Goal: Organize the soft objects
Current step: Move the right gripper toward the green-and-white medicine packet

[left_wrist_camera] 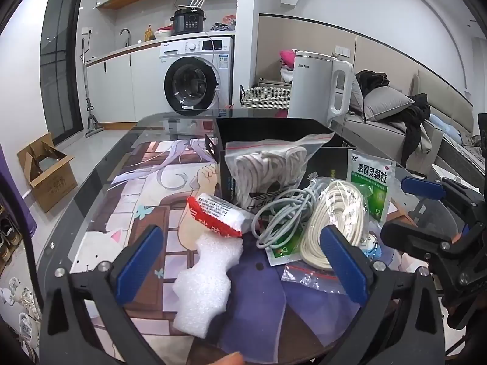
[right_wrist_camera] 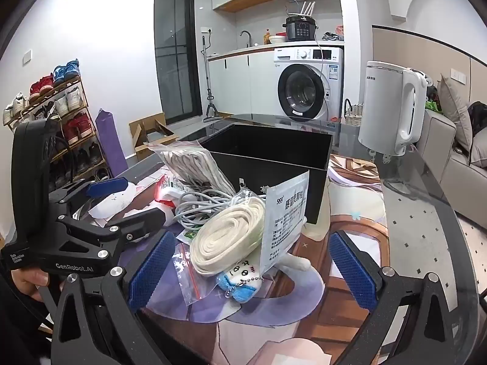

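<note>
A pile of soft things lies on the glass table in front of a black box (left_wrist_camera: 274,127) (right_wrist_camera: 268,152). It holds a white foam piece (left_wrist_camera: 204,286), a red-and-white packet (left_wrist_camera: 219,216), a bagged white lace bundle (left_wrist_camera: 268,170) (right_wrist_camera: 194,161), a grey cable (left_wrist_camera: 283,216) (right_wrist_camera: 201,206), a cream rope coil (left_wrist_camera: 334,216) (right_wrist_camera: 228,240), a medicine sachet (left_wrist_camera: 369,182) (right_wrist_camera: 286,222) and a small plush keychain (right_wrist_camera: 240,283). My left gripper (left_wrist_camera: 243,267) is open just above the foam. My right gripper (right_wrist_camera: 252,273) is open around the plush and the rope coil.
A white kettle (left_wrist_camera: 319,88) (right_wrist_camera: 392,106) stands behind the box at the right. An empty zip bag (left_wrist_camera: 313,276) (right_wrist_camera: 188,273) lies under the rope coil. A washing machine, a sofa and a shoe rack stand beyond the table.
</note>
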Available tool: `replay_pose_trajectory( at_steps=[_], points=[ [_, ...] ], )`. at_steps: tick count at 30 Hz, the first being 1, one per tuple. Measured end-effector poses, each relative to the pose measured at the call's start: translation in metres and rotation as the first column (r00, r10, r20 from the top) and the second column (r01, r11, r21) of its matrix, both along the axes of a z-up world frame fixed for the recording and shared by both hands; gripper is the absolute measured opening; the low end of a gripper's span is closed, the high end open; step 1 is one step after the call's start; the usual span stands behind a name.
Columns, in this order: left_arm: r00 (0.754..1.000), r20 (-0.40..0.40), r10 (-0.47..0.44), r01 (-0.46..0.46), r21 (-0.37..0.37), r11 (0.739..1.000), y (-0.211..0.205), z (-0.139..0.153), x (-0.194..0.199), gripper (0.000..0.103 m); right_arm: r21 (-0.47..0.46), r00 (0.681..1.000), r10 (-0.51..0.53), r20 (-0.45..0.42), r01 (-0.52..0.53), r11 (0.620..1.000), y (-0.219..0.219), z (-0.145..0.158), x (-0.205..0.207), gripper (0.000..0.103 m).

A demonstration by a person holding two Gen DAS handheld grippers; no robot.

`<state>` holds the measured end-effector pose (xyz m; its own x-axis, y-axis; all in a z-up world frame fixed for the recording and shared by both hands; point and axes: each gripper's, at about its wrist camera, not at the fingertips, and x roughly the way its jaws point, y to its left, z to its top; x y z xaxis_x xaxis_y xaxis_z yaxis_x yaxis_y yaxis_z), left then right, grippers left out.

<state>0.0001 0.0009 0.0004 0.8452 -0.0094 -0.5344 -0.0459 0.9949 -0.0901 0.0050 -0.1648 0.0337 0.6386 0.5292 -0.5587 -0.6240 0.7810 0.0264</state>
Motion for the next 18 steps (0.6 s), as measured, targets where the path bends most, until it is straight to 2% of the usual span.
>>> replay_pose_trajectory(
  at_steps=[2,3,5,18],
  points=[
    [1.0,0.002,-0.004,0.004,-0.008,1.0,0.002,0.0,0.001,0.103,-0.002,1.0,-0.002,0.004,0.002,1.0,0.0,0.001,0.0,0.103],
    [1.0,-0.03,-0.001,0.001,0.005,1.0,0.002,0.002,0.009,0.103,-0.003,1.0,-0.001,0.004,0.001,1.0,0.0,0.001,0.0,0.103],
    [1.0,0.017,0.002,-0.003,0.013,1.0,-0.001,0.003,-0.001,0.103,-0.004,1.0,-0.002,0.006,0.002,1.0,-0.001,0.001,0.0,0.103],
    [1.0,-0.003,-0.008,0.008,0.013,1.0,0.0,-0.002,0.0,0.103,-0.015,0.999,-0.03,-0.011,0.03,0.999,-0.001,-0.004,0.006,0.103]
  ],
)
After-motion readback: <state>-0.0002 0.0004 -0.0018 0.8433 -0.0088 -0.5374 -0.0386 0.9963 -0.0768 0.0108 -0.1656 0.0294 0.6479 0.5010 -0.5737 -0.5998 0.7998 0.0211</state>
